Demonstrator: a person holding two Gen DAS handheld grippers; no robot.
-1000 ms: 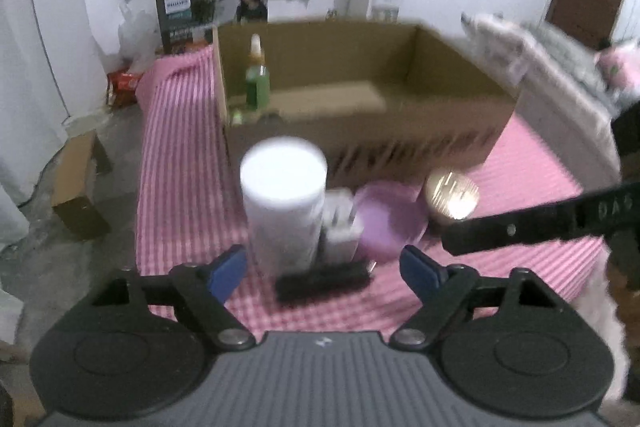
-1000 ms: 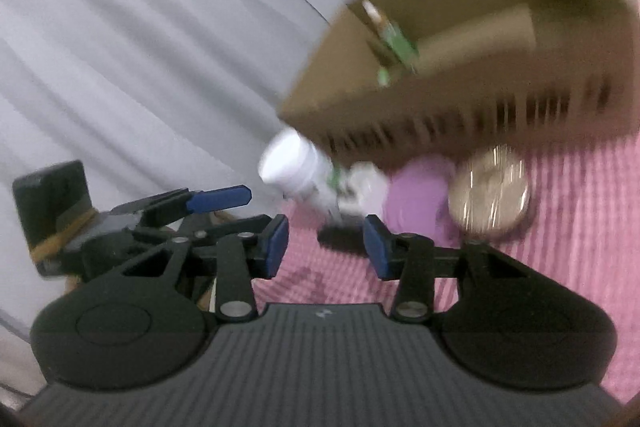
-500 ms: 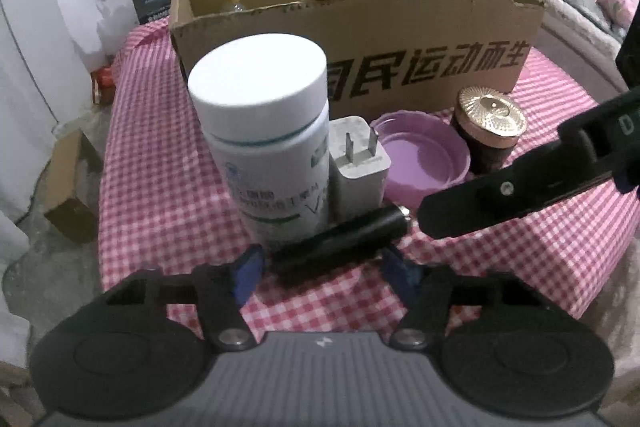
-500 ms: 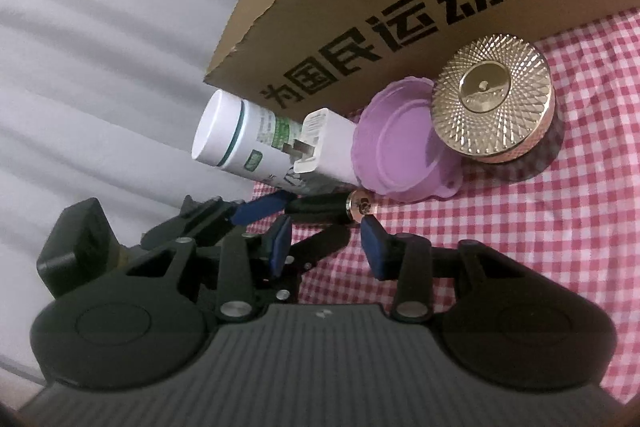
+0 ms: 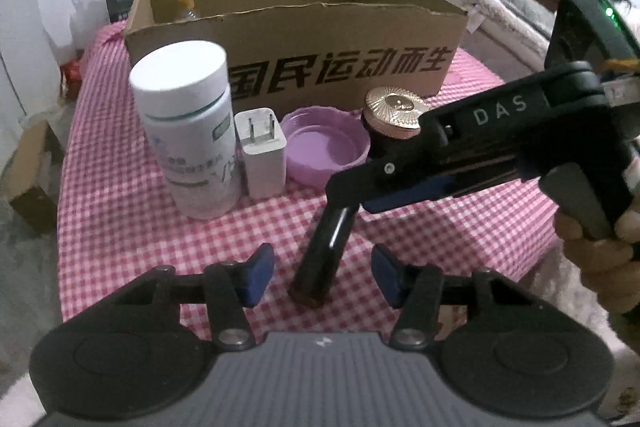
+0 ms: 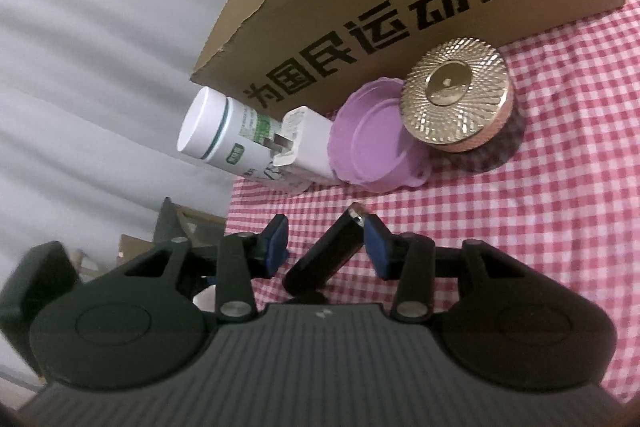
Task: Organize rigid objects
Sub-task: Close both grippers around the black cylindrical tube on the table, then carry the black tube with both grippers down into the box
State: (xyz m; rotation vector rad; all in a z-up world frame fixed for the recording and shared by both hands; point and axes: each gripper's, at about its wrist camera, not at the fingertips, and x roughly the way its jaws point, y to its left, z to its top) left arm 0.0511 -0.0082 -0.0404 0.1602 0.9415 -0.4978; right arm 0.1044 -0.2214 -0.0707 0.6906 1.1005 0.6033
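A black tube (image 5: 324, 247) lies on the pink checked cloth, pointing away from me. My left gripper (image 5: 322, 277) straddles its near end; the jaws are closing, with a gap on each side. My right gripper (image 5: 352, 197) reaches in from the right over the far end. In the right wrist view the tube (image 6: 332, 251) sits between that gripper's (image 6: 326, 247) opening jaws, touching only the right pad. Behind stand a white bottle (image 5: 188, 131), a white charger (image 5: 262, 155), a purple dish (image 5: 324, 151) and a gold-lidded jar (image 5: 394, 111).
An open cardboard box (image 5: 280, 35) stands behind the row, with a dropper bottle (image 5: 185, 3) in its back left corner. The cloth's front edge runs just under my left fingers. A hand (image 5: 600, 247) grips the right gripper's handle. Brown boxes (image 5: 28, 179) sit on the floor at the left.
The black tube has swung from lying crosswise before the bottle to pointing away. My left fingers have narrowed around it, and the right gripper has moved in over its far end.
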